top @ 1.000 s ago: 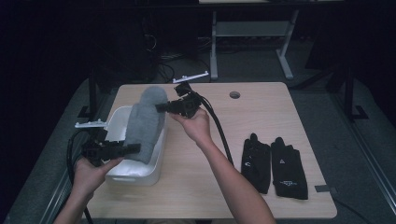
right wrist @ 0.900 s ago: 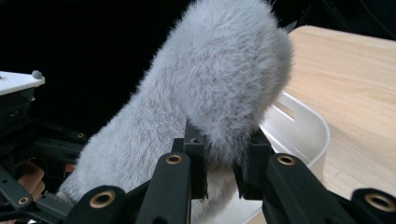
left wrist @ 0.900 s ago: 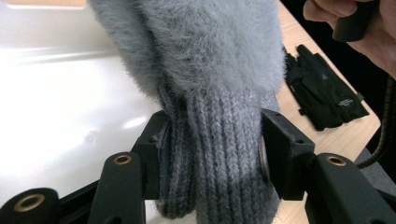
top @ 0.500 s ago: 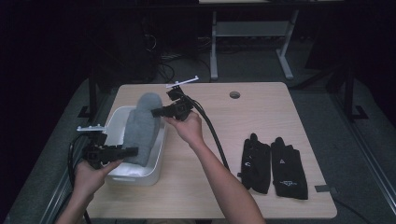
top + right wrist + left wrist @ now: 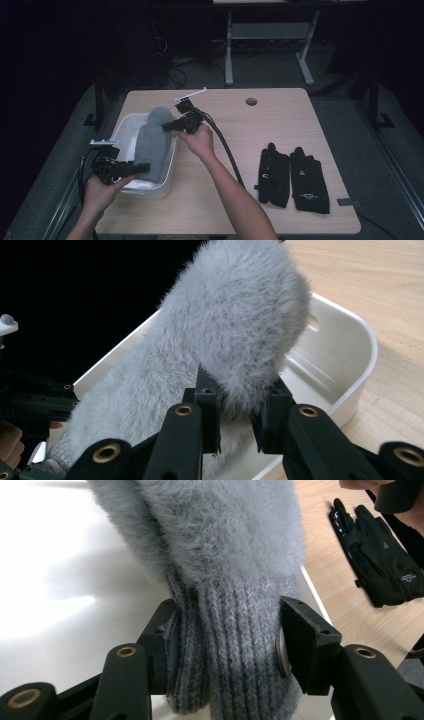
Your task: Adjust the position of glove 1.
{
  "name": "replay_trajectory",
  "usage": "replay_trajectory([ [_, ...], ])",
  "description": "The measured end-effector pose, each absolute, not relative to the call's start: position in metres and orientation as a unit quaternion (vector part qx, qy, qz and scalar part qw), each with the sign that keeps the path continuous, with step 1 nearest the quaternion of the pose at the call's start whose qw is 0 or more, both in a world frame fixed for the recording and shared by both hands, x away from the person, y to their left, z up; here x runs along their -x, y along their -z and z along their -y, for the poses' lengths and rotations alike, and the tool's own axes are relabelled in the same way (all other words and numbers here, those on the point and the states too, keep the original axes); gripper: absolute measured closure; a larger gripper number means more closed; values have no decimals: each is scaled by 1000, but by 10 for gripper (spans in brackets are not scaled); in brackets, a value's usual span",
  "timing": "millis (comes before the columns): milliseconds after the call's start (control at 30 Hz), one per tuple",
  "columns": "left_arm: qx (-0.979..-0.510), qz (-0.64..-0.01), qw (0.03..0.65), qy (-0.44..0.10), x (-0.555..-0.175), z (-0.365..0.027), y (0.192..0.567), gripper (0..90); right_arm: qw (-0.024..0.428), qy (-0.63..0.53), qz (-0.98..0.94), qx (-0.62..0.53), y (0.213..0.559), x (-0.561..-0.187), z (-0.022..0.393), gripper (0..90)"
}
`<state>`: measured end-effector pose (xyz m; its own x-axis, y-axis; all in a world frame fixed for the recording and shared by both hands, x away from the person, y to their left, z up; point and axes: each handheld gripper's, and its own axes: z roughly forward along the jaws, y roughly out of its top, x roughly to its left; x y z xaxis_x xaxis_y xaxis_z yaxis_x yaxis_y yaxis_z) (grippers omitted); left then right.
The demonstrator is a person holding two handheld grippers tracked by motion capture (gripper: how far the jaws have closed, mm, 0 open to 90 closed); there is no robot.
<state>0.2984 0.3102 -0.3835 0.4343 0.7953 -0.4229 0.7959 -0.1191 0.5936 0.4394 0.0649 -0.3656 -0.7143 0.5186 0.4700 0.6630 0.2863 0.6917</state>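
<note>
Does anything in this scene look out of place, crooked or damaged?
Nothing looks damaged or spilled. The fluffy grey glove is held at both ends by the left tongs and right tongs, over the white bin. The two black gloves lie neatly side by side on the table.

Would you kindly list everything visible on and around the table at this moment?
Fuzzy mitten: one, grey, knit cuff, stretched over the bin between the two grippers.
Bin: one, white, on the table's left side.
Gloves: one pair, black, lying flat side by side on the table's right side.
Table: one, light wood, with a round hole near its far edge.
Desk frame: one, pale grey, on the floor beyond the table.
Left gripper: one, black, jaws clamped on the mitten's knit cuff.
Right gripper: one, black, jaws pinching the mitten's fuzzy end.
Hands: two, one behind each gripper.
</note>
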Motion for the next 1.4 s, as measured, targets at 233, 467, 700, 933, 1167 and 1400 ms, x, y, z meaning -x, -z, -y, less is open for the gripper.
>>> replay_trajectory([
  [233,-749,-536,390,4,-299,-309,390,449,75,457,805,371,372,-439,-67,739],
  [467,-751,-539,382,10,-299,-307,392,431,70,449,811,367,374,-438,-68,723],
  [700,-752,-543,374,16,-300,-305,397,391,61,443,816,366,376,-437,-70,662],
  [933,-748,-553,368,0,-301,-306,398,297,28,453,811,369,372,-437,-68,474],
  [1167,-750,-543,378,-10,-301,-306,386,314,17,461,808,366,365,-435,-62,453],
  [1400,-754,-533,383,-18,-299,-301,381,314,17,467,806,364,358,-435,-52,434],
])
